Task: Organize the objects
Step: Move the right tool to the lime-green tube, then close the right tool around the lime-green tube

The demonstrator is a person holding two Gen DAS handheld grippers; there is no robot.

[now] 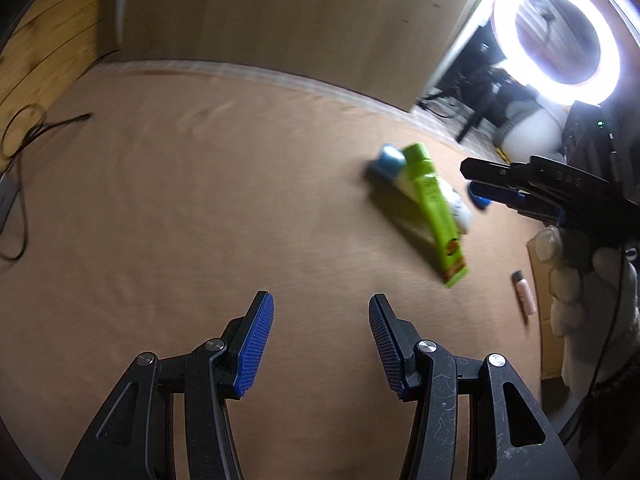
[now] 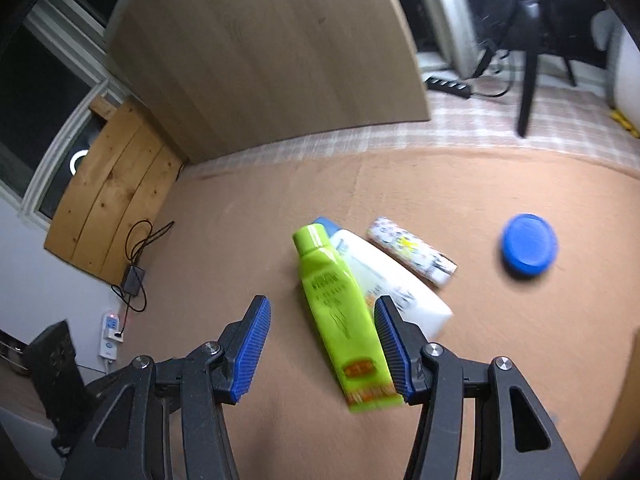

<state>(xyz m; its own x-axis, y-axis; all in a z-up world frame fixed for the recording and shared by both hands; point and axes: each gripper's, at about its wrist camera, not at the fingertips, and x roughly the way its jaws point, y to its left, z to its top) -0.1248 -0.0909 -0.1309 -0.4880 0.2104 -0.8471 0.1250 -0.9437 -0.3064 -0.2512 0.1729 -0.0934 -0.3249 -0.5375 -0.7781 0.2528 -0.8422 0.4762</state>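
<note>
Two hand-held grippers are hovering over a tan cloth (image 2: 248,240), both with jaws standing apart and nothing between the blue pads.

In the right wrist view, the right gripper (image 2: 322,344) is hanging above the near end of a green tube (image 2: 340,312), which is lying flat with its cap pointing toward 11 o'clock; the tube's lower edge is showing just beside the right pad, but the pads are not pressing on it. The tube is resting partly over a white bottle (image 2: 396,284) with a blue cap. Just beyond, at 1 o'clock, a patterned tube (image 2: 412,256) is lying beside the bottle. Farther off at 2 o'clock, a blue lid (image 2: 529,245) is sitting alone, well apart from the others. At 10 o'clock, a cable (image 2: 140,248) and an adapter are lying at the cloth's edge below a wood panel (image 2: 112,196).

In the left wrist view, the left gripper (image 1: 321,344) is pointing at bare cloth. The green tube (image 1: 434,208) and white bottle (image 1: 456,204) are lying at 1 o'clock. A small pink tube (image 1: 525,294) is lying at 3 o'clock, near a gloved hand (image 1: 572,280) holding the right gripper (image 1: 474,184). A ring light (image 1: 556,36) is glowing at the far right.
</note>
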